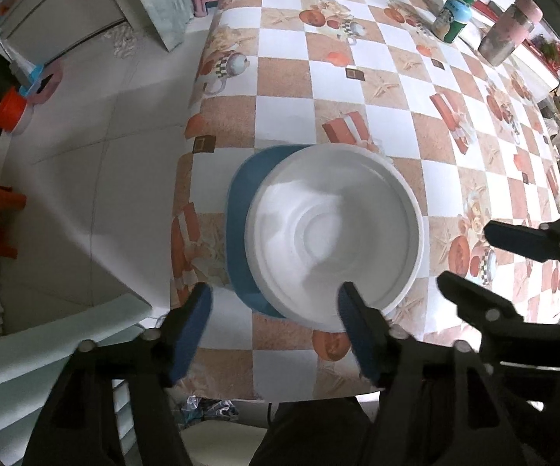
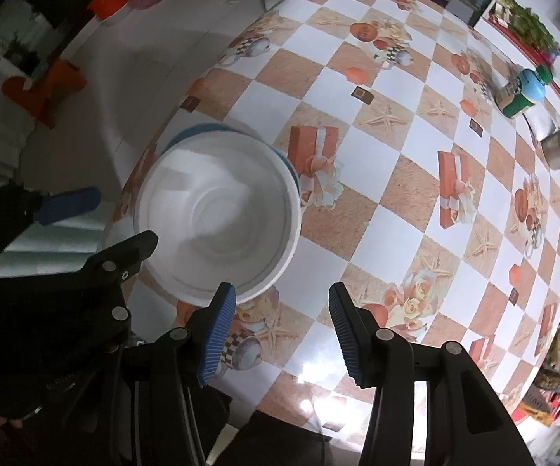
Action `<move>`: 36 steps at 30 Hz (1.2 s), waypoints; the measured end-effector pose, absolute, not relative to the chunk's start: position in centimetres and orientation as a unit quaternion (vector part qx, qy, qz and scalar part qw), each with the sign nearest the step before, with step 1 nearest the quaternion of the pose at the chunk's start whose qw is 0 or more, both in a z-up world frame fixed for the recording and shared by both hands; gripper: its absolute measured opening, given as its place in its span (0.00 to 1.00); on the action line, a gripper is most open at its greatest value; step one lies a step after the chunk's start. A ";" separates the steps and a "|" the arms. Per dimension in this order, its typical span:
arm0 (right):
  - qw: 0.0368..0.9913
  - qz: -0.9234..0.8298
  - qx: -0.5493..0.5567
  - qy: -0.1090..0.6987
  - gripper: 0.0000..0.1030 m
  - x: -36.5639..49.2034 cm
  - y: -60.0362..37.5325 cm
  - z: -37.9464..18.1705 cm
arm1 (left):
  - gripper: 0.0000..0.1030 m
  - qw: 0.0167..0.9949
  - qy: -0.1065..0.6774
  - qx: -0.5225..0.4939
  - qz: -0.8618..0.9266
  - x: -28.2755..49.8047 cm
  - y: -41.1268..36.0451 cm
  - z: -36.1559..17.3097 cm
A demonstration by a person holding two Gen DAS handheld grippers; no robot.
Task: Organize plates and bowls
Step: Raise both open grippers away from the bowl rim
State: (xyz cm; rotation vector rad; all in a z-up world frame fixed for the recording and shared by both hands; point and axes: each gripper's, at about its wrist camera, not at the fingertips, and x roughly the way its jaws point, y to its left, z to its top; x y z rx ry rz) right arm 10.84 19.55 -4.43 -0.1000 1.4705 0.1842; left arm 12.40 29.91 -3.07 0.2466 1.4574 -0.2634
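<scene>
The white bowl (image 1: 334,237) sits nested on a blue plate (image 1: 241,209) at the table's (image 1: 396,77) 9 o'clock edge. Both grippers — left (image 1: 274,330) and right (image 2: 281,334) — hang open and empty above. Lift clear straight up, so no jaw clips the rim.

A round white plastic bowl (image 1: 334,233) sits upright, mouth up, with a smooth glossy inside, ringed steps toward its flat bottom and nothing in it. It rests on a flat blue plastic plate with rounded corners (image 1: 241,225), covering most of it; the blue shows only as a crescent along 1 side. The 2 stacked pieces lie near the desk (image 1: 396,89) corner, close to its edge.
</scene>
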 end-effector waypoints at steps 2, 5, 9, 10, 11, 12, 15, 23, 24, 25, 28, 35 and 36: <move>0.737 0.084 -0.055 0.668 0.50 10.6 19.6 -4.3 | 0.79 0.727 0.668 0.102 -0.121 12.5 30.2 -3.1; 0.739 0.084 -0.061 0.666 0.50 10.4 19.4 -3.9 | 0.81 0.726 0.669 0.108 -0.120 12.5 30.0 -2.9; 0.743 0.088 -0.073 0.660 0.50 10.2 19.6 -3.4 | 0.82 0.730 0.660 0.132 -0.120 12.5 29.4 -2.4; 0.743 0.091 -0.076 0.658 0.50 10.3 19.6 -3.3 | 0.82 0.731 0.658 0.135 -0.122 12.5 29.3 -2.2; 0.744 0.093 -0.080 0.656 0.50 10.2 19.8 -3.1 | 0.82 0.734 0.653 0.141 -0.123 12.4 29.2 -2.0; 0.745 0.095 -0.085 0.654 0.50 10.2 19.8 -3.0 | 0.82 0.737 0.648 0.147 -0.123 12.4 29.1 -1.8; 0.748 0.102 -0.090 0.650 0.50 10.0 20.0 -2.6 | 0.82 0.744 0.637 0.165 -0.119 12.4 29.0 -1.4; 0.746 0.110 -0.100 0.649 0.51 10.1 20.5 -2.4 | 0.82 0.735 0.648 0.171 -0.105 12.3 29.5 -1.5; 0.747 0.111 -0.102 0.648 0.51 10.1 20.5 -2.4 | 0.82 0.726 0.660 0.163 -0.107 12.4 29.7 -1.8; 0.747 0.112 -0.105 0.647 0.51 10.1 20.6 -2.3 | 0.82 0.721 0.666 0.157 -0.109 12.4 29.9 -1.9; 0.746 0.112 -0.111 0.647 0.51 10.0 20.7 -2.3 | 0.82 0.713 0.676 0.156 -0.098 12.4 30.4 -2.3; 0.745 0.115 -0.123 0.646 0.51 10.0 20.9 -2.3 | 0.82 0.709 0.684 0.141 -0.099 12.4 30.9 -2.5; 0.744 0.115 -0.124 0.646 0.51 10.0 20.9 -2.3 | 0.82 0.709 0.684 0.142 -0.098 12.4 30.9 -2.6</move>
